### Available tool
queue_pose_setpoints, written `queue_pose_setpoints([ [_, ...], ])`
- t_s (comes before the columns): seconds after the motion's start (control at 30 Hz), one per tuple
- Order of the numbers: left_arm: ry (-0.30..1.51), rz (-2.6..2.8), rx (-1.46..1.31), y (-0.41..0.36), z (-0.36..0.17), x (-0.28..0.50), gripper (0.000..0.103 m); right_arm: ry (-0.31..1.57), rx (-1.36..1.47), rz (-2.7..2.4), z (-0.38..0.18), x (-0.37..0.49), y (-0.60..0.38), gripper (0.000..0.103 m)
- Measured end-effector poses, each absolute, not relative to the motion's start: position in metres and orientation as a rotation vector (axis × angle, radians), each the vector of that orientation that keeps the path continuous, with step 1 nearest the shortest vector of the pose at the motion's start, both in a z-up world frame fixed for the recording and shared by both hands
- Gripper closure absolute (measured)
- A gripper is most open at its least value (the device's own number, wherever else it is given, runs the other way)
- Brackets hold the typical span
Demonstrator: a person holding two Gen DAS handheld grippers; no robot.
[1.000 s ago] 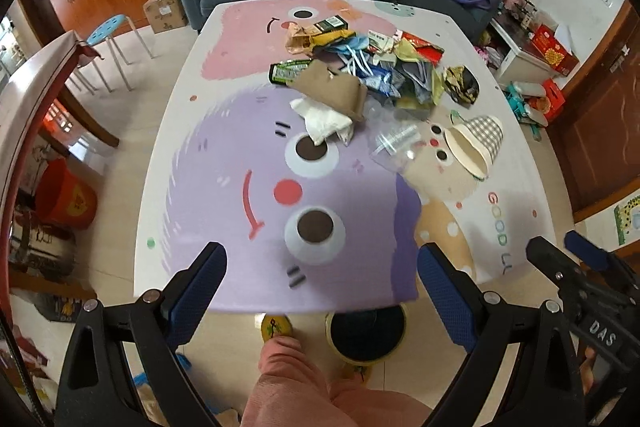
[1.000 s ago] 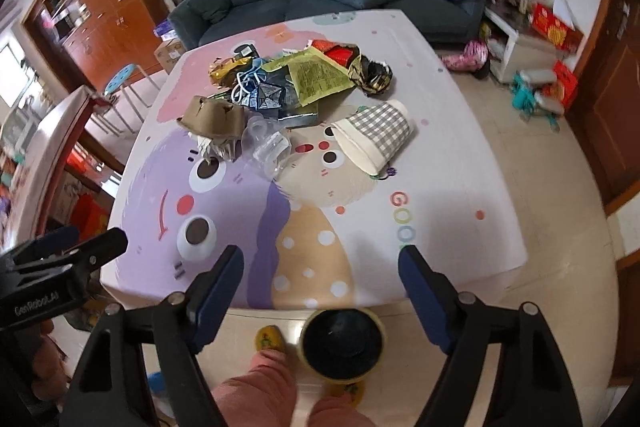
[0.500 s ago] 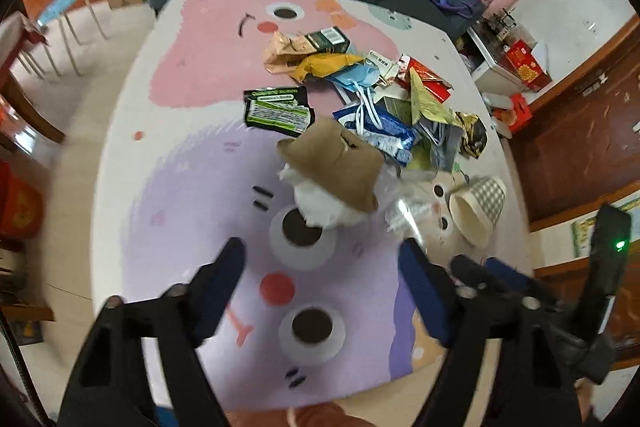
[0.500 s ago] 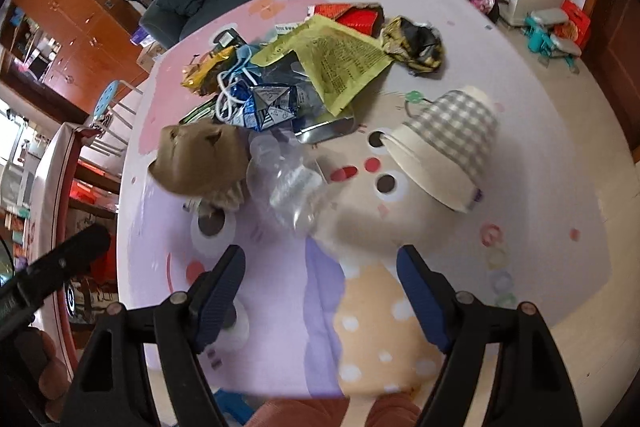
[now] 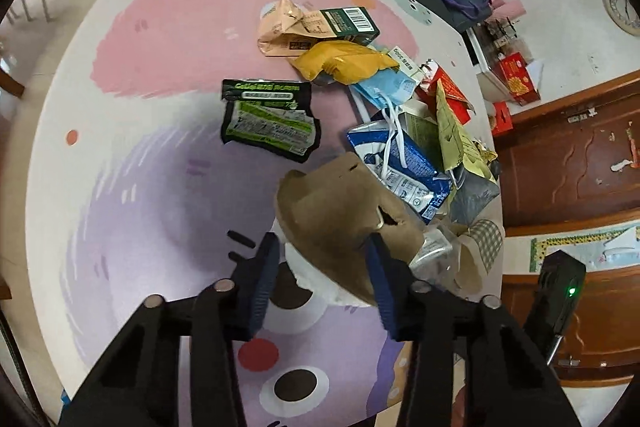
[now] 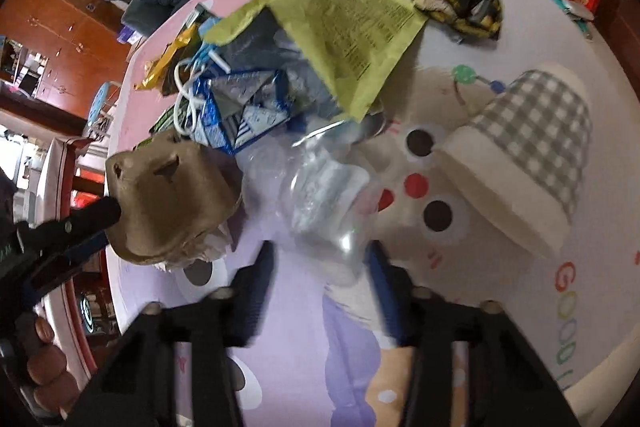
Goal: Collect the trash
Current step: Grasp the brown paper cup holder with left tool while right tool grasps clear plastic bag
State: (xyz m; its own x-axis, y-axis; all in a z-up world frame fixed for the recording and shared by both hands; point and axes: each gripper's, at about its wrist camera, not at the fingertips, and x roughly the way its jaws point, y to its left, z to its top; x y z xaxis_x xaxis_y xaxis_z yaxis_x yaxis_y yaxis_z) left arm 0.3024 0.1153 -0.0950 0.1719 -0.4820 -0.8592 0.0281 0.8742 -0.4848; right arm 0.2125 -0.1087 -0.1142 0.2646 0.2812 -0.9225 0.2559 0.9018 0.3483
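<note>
Left wrist view: the left gripper (image 5: 322, 269) points steeply down at the table (image 5: 120, 155). Its jaws are closing, about half spread, with the brown paper tray (image 5: 344, 215) between them. The right pad touches the tray's edge; the left pad stands just clear at the tray's 8 o'clock. White tissue (image 5: 316, 277) lies under the tray. This view alone shows the green-black wrapper (image 5: 270, 119) at the tray's 11 o'clock, lying flat and apart from the main pile, and the yellow packet (image 5: 346, 61), the green carton (image 5: 350, 21) and the blue face mask (image 5: 386, 89) toward 12 o'clock. The blue-white pouch (image 5: 404, 169) lies just beside the tray at 2 o'clock.

Right wrist view: the right gripper (image 6: 320, 263) has jaws closing, about half spread, with the clear crumpled plastic (image 6: 320, 187) between them. Motion blur hides whether the pads press on it. This view alone shows the checked paper cup (image 6: 524, 151) lying on its side at the plastic's 3 o'clock, the yellow-green printed sheet (image 6: 348, 27) at 12 o'clock, and the black-gold wrapper (image 6: 460, 3) at 1 o'clock. The brown paper tray sits at 9 o'clock, with one black finger of the left gripper against its left side. A hand (image 6: 40, 359) shows at the lower left edge.
</note>
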Motion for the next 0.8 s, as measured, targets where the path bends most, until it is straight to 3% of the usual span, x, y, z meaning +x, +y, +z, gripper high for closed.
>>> queue_pose_setpoints([
  [0.1,1.349,-0.428,-0.412,0.112,-0.093,0.307,0.075,1.303,0.484,0.028,-0.114,0.211,-0.106,0.069],
  [0.37,1.344,-0.436,-0.356,0.103,-0.084,0.316,0.081,1.286,0.521,0.071,-0.110,0.193,-0.108,0.075],
  [0.53,1.362,-0.382,-0.357,0.103,-0.088,0.319,0.051,1.315,0.523,0.093,-0.109,0.176,-0.103,0.075],
  [0.7,1.374,-0.404,-0.403,0.098,-0.091,0.321,0.051,1.333,0.514,0.105,-0.110,0.160,-0.101,0.075],
  [0.77,1.367,-0.439,-0.386,0.091,-0.088,0.320,0.058,1.329,0.514,0.110,-0.107,0.159,-0.101,0.075],
  [0.8,1.360,-0.460,-0.386,0.088,-0.087,0.319,0.069,1.322,0.519,0.110,-0.106,0.156,-0.102,0.075],
])
